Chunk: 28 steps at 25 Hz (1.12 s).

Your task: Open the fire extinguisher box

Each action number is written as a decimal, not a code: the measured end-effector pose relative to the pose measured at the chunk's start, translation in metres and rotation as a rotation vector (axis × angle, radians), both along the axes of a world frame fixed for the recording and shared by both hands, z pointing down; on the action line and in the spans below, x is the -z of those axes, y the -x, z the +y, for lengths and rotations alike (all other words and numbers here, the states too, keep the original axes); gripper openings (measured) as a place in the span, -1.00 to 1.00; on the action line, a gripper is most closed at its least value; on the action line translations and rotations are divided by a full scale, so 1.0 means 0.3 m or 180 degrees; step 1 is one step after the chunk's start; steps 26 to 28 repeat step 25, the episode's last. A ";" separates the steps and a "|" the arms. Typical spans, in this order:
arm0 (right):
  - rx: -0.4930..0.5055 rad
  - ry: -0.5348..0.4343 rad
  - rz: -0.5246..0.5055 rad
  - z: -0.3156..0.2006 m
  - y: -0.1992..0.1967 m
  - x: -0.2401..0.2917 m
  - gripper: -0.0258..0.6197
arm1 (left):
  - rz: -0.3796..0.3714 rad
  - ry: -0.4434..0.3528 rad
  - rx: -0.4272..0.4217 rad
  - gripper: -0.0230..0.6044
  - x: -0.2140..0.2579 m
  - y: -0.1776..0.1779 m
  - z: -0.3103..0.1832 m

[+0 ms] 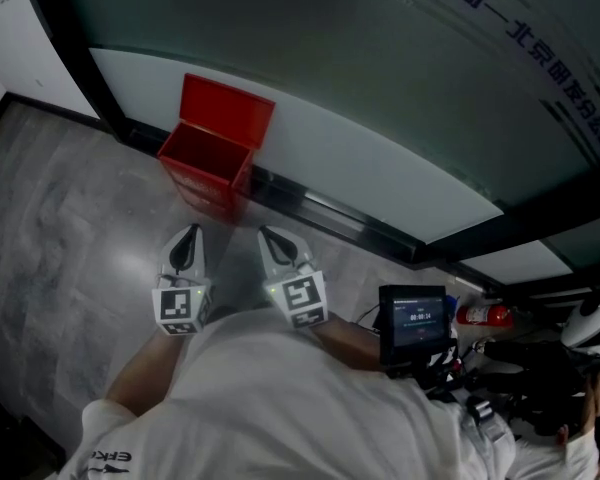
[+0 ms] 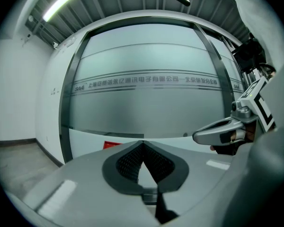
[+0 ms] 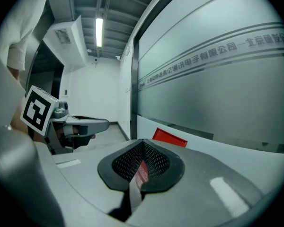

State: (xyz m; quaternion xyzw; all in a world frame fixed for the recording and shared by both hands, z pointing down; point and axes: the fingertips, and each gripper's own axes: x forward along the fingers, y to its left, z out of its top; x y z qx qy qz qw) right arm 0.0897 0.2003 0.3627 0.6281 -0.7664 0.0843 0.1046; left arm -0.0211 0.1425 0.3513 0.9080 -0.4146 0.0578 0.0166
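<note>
The red fire extinguisher box point(image 1: 208, 166) stands on the grey floor against the glass wall, its lid point(image 1: 227, 111) raised upright against the wall and its inside showing. Both grippers hover side by side close to my body, well short of the box. My left gripper point(image 1: 189, 236) is shut with nothing in it, its pads meeting at the tip point(image 2: 143, 144). The right gripper point(image 1: 271, 236) is likewise shut and empty point(image 3: 143, 142). In the right gripper view the raised lid point(image 3: 169, 136) shows just past the jaws. A red sliver of the box point(image 2: 112, 144) peeks out in the left gripper view.
A frosted glass wall point(image 1: 400, 88) with black frames runs behind the box. At the right of the floor lie a red fire extinguisher point(image 1: 483, 315), a small lit screen point(image 1: 413, 323) and dark equipment point(image 1: 550, 388). Grey floor point(image 1: 70, 228) spreads to the left.
</note>
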 end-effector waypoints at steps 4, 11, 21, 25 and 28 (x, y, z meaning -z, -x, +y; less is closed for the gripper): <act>-0.0008 0.0012 -0.0031 -0.008 -0.002 -0.005 -0.89 | -0.0003 0.0023 0.0014 -0.92 -0.010 0.000 -0.007; -0.0004 0.0023 -0.0018 -0.032 -0.008 -0.015 -0.89 | 0.0012 0.0116 0.0030 -0.92 -0.041 0.006 -0.024; 0.0042 0.0016 -0.0011 -0.047 -0.025 -0.023 -0.89 | 0.0005 0.0083 0.0075 -0.92 -0.035 -0.012 -0.036; 0.0075 0.0019 -0.0012 -0.063 -0.035 -0.029 -0.89 | -0.0028 0.0115 0.0114 -0.92 -0.057 -0.013 -0.048; 0.0075 0.0019 -0.0012 -0.063 -0.035 -0.029 -0.89 | -0.0028 0.0115 0.0114 -0.92 -0.057 -0.013 -0.048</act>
